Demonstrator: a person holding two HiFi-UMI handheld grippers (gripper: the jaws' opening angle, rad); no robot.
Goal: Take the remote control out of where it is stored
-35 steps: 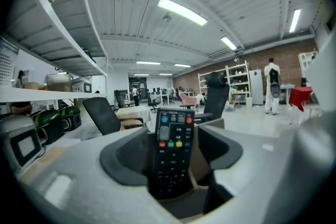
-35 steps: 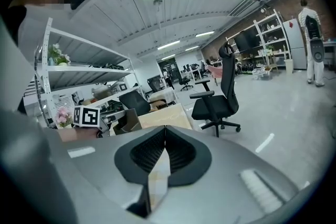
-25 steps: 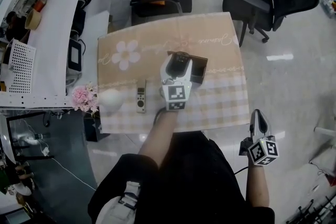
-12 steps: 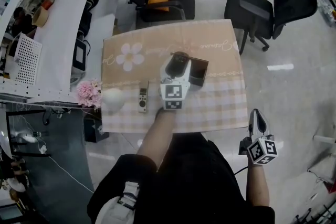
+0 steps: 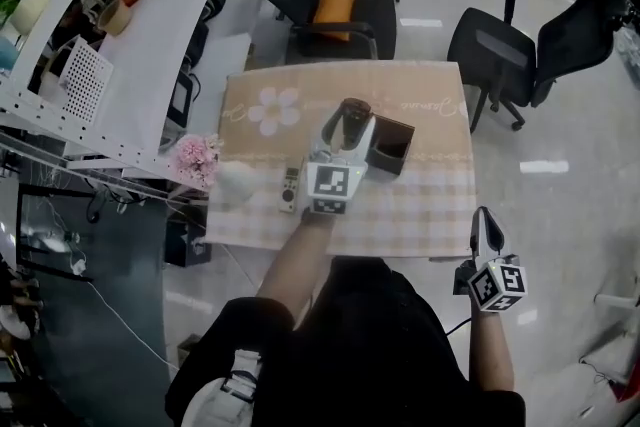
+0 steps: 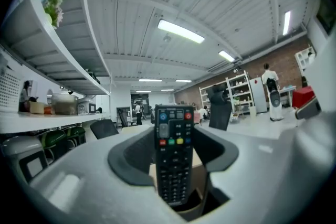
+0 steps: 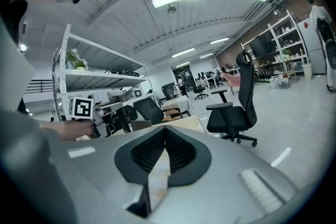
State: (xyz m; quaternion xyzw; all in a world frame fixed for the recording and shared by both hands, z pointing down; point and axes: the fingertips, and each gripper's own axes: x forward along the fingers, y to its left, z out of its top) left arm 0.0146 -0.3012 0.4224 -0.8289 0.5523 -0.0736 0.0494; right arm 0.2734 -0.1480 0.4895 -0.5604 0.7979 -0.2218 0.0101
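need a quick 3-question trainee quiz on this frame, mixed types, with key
1. Multiple choice: what is between the jaws of the left gripper? A nothing; B a black remote control; C a cup.
2. True or false: the right gripper grips a remote.
3. Short answer: what lies flat on the table just left of the left gripper?
Key: 1 B, the jaws have just been closing and clamp it upright. 2 false, shut on nothing. 3 a second, light grey remote.
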